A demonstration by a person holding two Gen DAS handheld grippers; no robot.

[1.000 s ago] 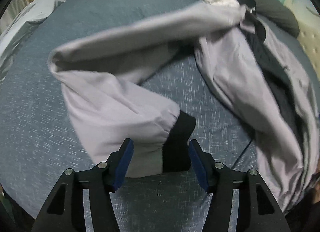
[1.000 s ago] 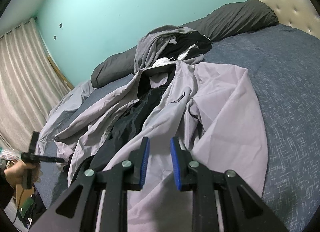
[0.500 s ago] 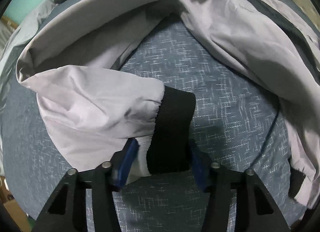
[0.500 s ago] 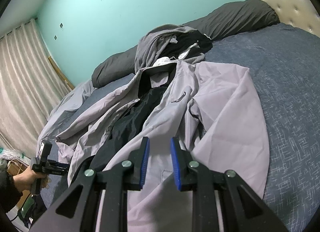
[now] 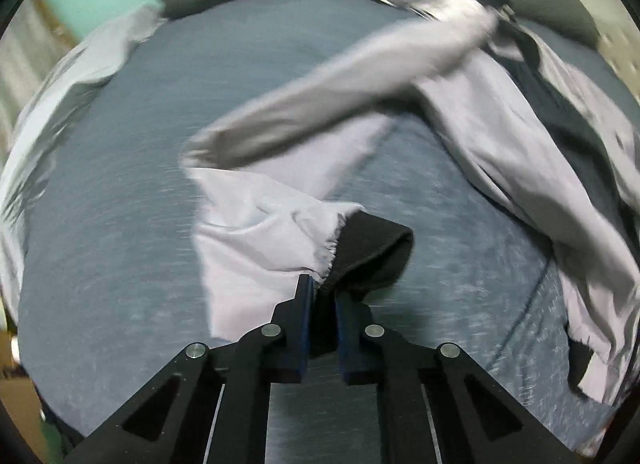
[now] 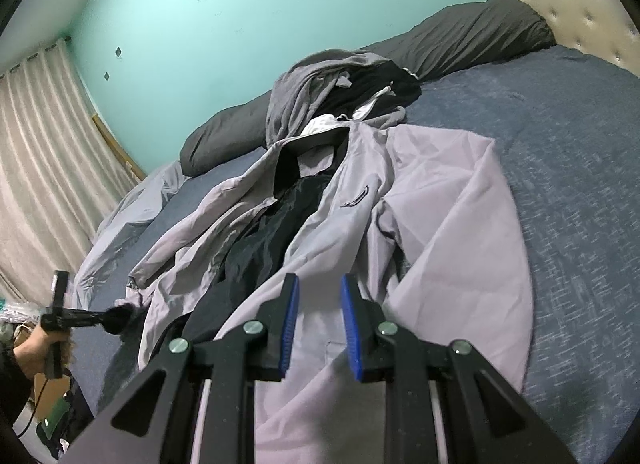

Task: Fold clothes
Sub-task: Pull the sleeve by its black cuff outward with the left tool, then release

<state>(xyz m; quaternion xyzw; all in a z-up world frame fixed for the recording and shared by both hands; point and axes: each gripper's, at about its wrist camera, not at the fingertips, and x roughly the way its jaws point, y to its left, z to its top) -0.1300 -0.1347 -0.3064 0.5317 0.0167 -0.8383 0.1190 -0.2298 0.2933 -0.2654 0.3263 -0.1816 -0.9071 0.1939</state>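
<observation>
**Sleeve cuff pinched, jacket sprawled across the bed**

The pale lilac jacket (image 6: 448,223) lies open on its back down the middle of the bed, its dark lining showing along the front. One sleeve (image 5: 280,223) stretches out to the side, and its black knit cuff (image 5: 368,256) is clamped between the fingers of the left gripper (image 5: 322,296), which are closed tight on the fabric. The sleeve lifts off the cover there; that view is blurred. The right gripper (image 6: 318,292) hovers over the jacket's lower hem, fingers parted, holding nothing.

Under the jacket is a blue-grey flecked bedspread (image 6: 580,191), flat and bare to the jacket's right. A heap of grey and black clothes (image 6: 328,83) sits at the jacket's collar, against a long dark pillow (image 6: 480,35). Behind that, a turquoise wall (image 6: 240,23); a tufted cream headboard (image 6: 584,19) at the far right; pale curtains (image 6: 36,163) at the left. A crumpled grey sheet (image 6: 132,215) bunches along the bed's left edge, near the person's hand (image 6: 40,348) on the left gripper's handle.
</observation>
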